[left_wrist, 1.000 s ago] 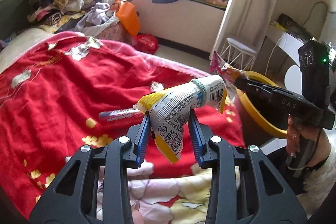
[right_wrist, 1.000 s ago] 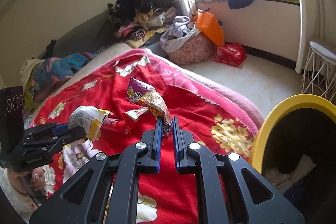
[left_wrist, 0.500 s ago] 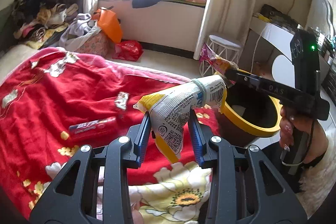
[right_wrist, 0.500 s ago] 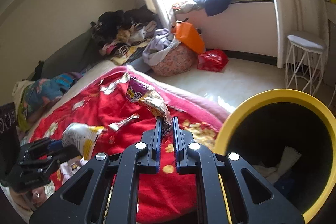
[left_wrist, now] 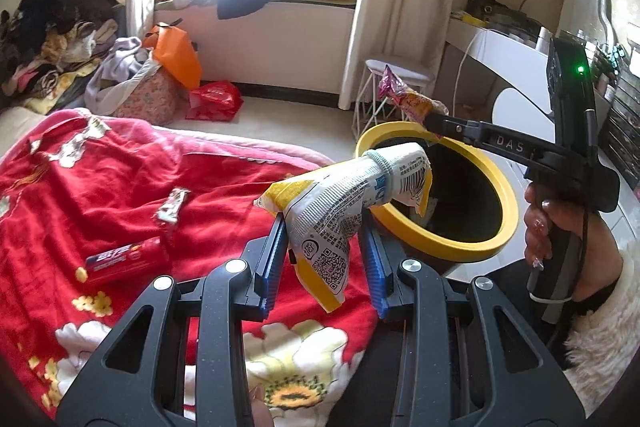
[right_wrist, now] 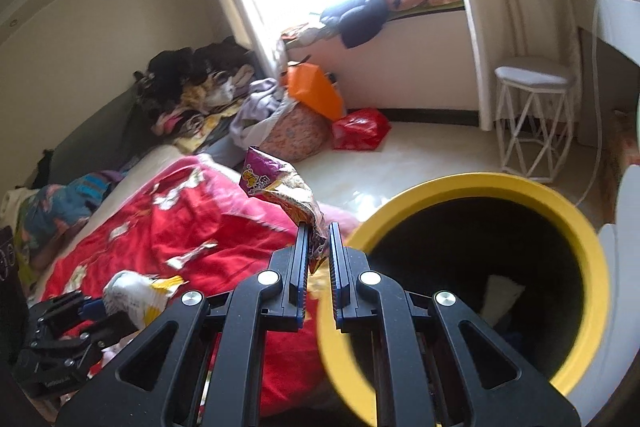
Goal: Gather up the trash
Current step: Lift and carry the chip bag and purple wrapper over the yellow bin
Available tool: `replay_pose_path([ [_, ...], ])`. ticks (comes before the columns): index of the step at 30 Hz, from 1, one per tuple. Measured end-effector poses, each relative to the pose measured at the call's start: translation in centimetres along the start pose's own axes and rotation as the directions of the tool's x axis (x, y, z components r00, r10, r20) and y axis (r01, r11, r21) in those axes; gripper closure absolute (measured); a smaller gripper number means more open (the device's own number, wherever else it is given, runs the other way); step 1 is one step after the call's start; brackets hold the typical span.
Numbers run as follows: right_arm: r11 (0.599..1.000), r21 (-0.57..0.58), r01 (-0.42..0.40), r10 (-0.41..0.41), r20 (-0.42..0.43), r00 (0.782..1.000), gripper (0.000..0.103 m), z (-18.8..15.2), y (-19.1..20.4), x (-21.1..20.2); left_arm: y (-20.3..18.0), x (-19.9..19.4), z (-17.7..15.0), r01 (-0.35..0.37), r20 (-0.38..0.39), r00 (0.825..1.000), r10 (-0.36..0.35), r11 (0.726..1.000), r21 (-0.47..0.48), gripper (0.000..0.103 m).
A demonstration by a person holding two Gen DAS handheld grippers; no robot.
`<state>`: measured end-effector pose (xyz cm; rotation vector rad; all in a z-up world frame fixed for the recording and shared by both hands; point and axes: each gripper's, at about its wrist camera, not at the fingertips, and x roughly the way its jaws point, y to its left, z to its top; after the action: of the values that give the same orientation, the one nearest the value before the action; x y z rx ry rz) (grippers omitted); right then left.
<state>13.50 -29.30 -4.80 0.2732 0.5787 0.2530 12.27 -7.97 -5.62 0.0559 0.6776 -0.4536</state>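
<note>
A: Jaws status?
B: Left gripper (left_wrist: 324,251) pinches a white-and-yellow snack bag (left_wrist: 340,203), bag's tied end poking over the yellow bin rim (left_wrist: 460,243). Right gripper (right_wrist: 319,255) nearly closed, clamping a crumpled purple wrapper (right_wrist: 280,187).
A: Wrapper location?
B: Sticking up from the jaw tips, just beside the bin's near rim (right_wrist: 472,183).
A: Other trash?
B: On the red blanket (left_wrist: 100,183): a silver wrapper (left_wrist: 173,205) and a red packet (left_wrist: 126,259), near each other, both loose.
</note>
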Motion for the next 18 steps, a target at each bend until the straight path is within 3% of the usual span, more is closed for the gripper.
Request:
replay_pose_path([
  [18,0.974,0.164,0.158,-0.161,0.001,0.987,0.093,0.6,-5.8,-2.2,-4.9,2.7,1.4,0.055,-0.008,0.998,-0.054,0.995,0.087,0.074],
])
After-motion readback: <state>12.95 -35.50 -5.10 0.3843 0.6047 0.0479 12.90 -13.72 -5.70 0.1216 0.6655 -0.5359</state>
